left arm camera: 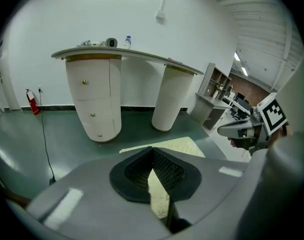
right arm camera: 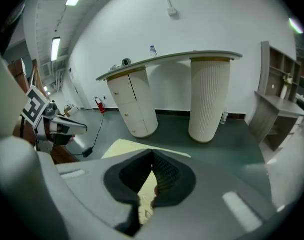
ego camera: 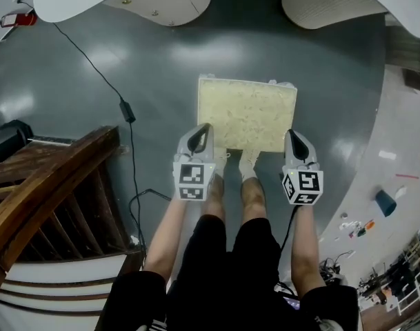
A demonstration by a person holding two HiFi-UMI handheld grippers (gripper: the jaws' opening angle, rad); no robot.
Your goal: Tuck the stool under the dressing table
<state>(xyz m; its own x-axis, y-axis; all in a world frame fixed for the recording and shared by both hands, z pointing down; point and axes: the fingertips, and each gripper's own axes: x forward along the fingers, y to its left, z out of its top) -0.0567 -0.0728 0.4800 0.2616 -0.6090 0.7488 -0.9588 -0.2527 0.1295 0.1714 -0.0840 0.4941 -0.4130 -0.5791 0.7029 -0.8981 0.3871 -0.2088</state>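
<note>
The left gripper (ego camera: 205,131) and right gripper (ego camera: 292,136) were held clenched and empty just by the near edge of the stool (ego camera: 247,112). The approach was judged in hand; a push on the stool toward the dressing table (ego camera: 78,2), well beyond it, was called for next. The table's drawers (left arm camera: 93,96) were shut, their contents unseen.

Glossy grey-green floor (ego camera: 154,67), white wall (left arm camera: 57,19), dark wooden railing (ego camera: 51,185), black cable (ego camera: 92,66) trailing over the floor, red fire extinguisher (left arm camera: 32,102) against the wall, grey shelving (right arm camera: 277,106), ceiling strip light (right arm camera: 56,48)
</note>
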